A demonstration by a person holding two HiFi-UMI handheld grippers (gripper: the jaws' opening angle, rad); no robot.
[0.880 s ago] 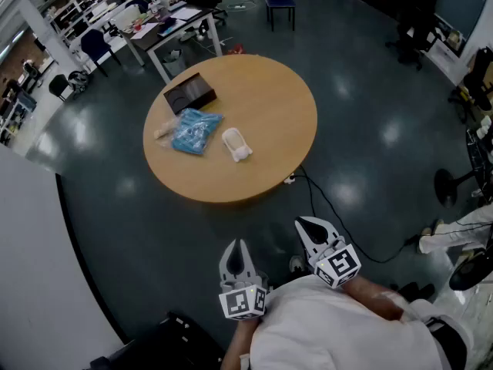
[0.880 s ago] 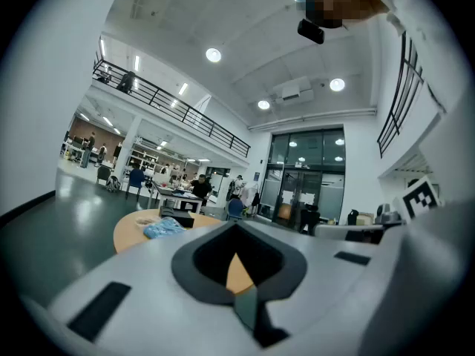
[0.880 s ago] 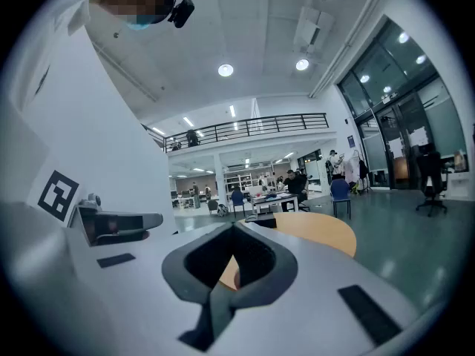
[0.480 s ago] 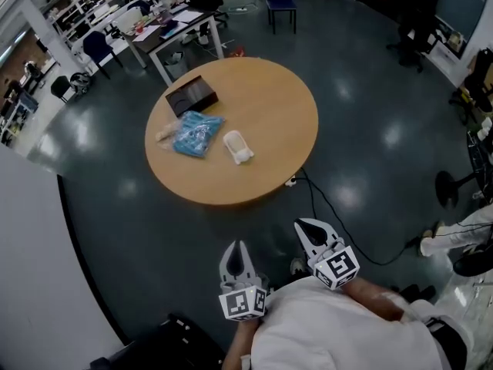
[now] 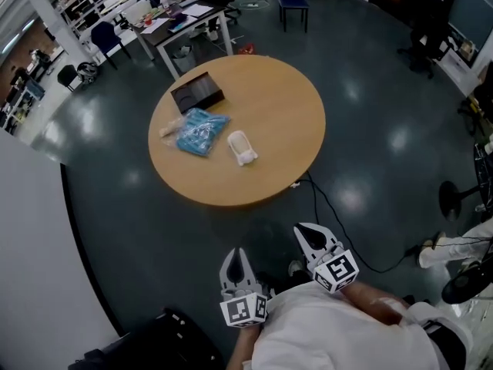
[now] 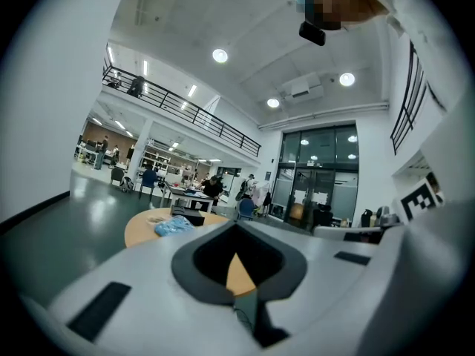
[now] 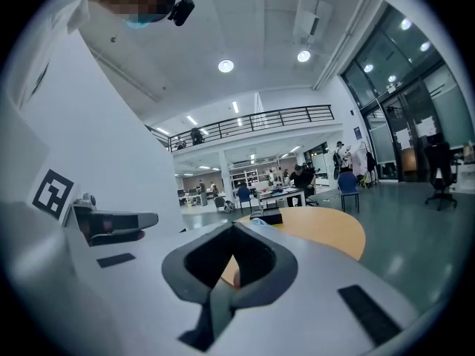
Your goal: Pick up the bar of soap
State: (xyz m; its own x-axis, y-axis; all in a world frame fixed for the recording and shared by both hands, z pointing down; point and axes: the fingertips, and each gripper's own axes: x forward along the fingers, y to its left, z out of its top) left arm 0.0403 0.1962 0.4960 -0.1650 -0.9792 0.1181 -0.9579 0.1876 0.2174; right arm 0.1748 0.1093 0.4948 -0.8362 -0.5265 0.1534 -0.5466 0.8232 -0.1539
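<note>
Presently left tongs and right tongs sit shut and empty at frame bottom; bar of soap lies well apart up-frame on the table, long axis near-vertical, neither tongs clearly nearer.

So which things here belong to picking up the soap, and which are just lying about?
Job: white bar of soap on the round table; left hand-held gripper and right hand-held gripper, both shut, empty.
Lying about: blue plastic packet; black box; pale item beside the packet.
</note>
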